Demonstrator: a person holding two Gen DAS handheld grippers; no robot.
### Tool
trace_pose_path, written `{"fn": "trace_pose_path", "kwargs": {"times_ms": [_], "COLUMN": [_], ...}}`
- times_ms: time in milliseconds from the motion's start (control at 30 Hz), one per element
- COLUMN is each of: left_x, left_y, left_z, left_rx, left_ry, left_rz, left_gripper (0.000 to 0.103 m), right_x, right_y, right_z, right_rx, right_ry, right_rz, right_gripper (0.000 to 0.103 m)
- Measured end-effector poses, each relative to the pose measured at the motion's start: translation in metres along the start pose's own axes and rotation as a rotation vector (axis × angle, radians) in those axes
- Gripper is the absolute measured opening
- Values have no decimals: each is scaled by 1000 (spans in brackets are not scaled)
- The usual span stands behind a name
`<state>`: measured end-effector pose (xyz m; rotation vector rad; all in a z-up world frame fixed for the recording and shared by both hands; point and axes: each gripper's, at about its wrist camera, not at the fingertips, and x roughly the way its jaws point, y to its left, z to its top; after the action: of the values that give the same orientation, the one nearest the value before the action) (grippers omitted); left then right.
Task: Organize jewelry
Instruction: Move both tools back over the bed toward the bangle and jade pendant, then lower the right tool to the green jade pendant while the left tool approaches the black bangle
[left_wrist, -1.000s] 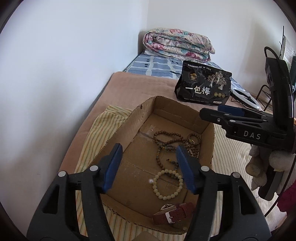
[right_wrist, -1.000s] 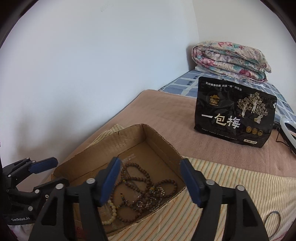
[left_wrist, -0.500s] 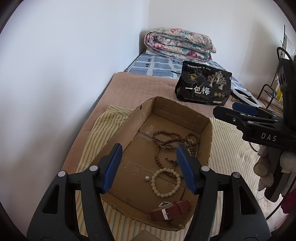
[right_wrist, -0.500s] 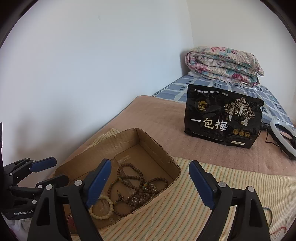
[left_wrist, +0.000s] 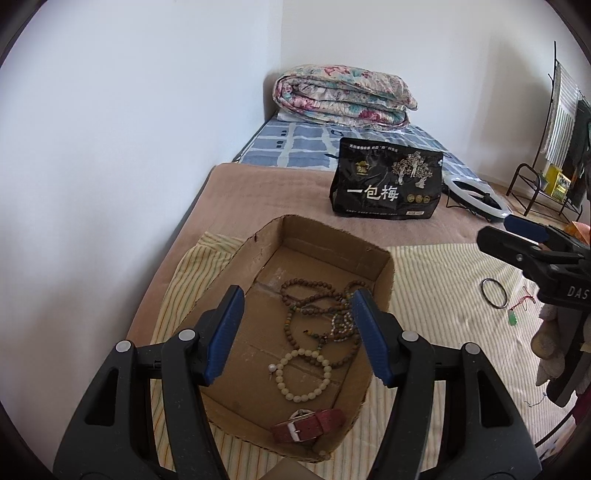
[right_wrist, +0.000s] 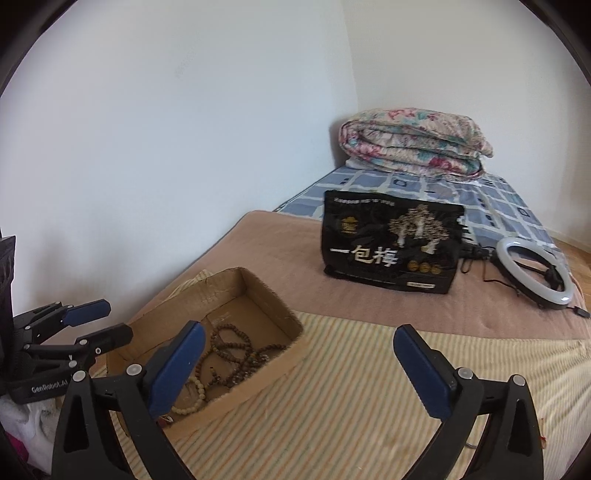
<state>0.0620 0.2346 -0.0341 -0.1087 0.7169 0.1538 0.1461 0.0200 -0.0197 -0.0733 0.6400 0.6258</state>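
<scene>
Between picks. Left gripper (left_wrist: 295, 334) over cardboard box (left_wrist: 384, 269), fingers spread, empty; right gripper (right_wrist: 295, 369) spread wide, empty. Bead strands (left_wrist: 317, 314), watch (left_wrist: 308, 424) boxed. Next probably: metal bangle (left_wrist: 493, 292), green pendant (left_wrist: 512, 318) on striped cloth (right_wrist: 351, 387).

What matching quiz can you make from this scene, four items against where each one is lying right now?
Items:
1. red watch strap
2. dark metal ring
3. ring light
4. floral quilt

Places:
A. on the blue checked sheet, by the wall corner
B. inside the cardboard box
C. on the striped cloth, outside the box
D. on the brown blanket, beside the black bag

Pairs: 1-B, 2-C, 3-D, 4-A
</scene>
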Motion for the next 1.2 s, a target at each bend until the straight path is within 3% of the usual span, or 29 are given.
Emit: {"fn": "trace_pose_path", "kwargs": {"times_ms": [367,700,967,1200], "left_x": [-7,14,40,68], "left_y": [-56,-126,-181,-211], "left_z": [23,34,34,35], "left_rx": [76,136,187,173], "left_ry": [-23,20,65,110], "left_rz": [-75,-191,-268,-306], "left_gripper": [63,63,63,63], "right_x": [-61,-99,-91,-69], "right_y": [-80,-157,-196,-196], "right_z": [-19,-59,-104,-132], "right_rx": [76,154,175,111], "right_ry": [-12,26,137,220], "right_rz": [-100,-206,-228,-186], "right_gripper": [103,103,103,95]}}
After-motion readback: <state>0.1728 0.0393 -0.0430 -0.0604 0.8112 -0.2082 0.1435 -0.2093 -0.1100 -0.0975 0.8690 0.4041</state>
